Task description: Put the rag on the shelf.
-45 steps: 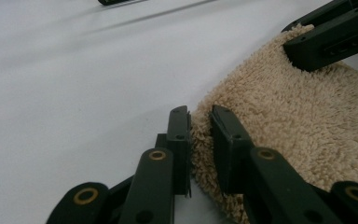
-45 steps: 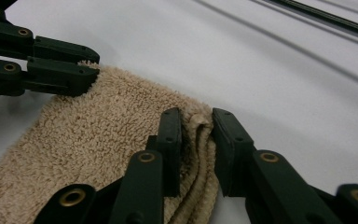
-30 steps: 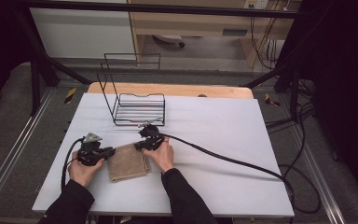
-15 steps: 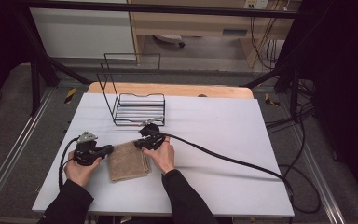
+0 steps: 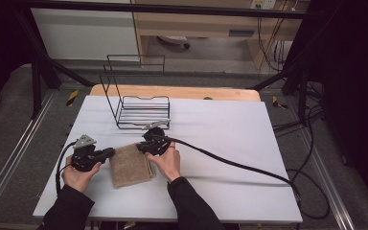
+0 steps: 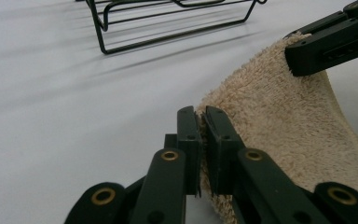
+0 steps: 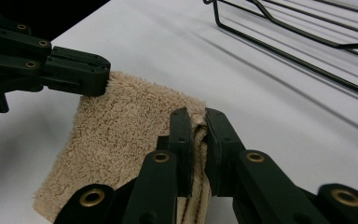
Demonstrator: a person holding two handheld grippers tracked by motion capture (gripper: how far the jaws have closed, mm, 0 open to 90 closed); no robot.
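A folded beige towel [image 5: 130, 166] lies near the front left of the white table [image 5: 220, 129]. My left gripper [image 5: 111, 152] is shut on the towel's far left corner. In the left gripper view the towel [image 6: 279, 121] edge is pinched between the black jaws of the left gripper [image 6: 203, 116]. My right gripper [image 5: 140, 146] is shut on the far right corner. In the right gripper view the towel [image 7: 126, 135] fold is clamped in the right gripper [image 7: 198, 119]. Both pinched corners are raised off the table.
A black wire rack [image 5: 136, 103] stands behind the towel, close to the right gripper; it shows as rack [image 6: 168, 23] and rack [image 7: 298, 37] in the gripper views. A thick black cable [image 5: 239, 165] trails right across the table.
Both grippers have risen slightly with the towel's far corners, lifting that edge a little off the table. The towel's near part still lies flat.
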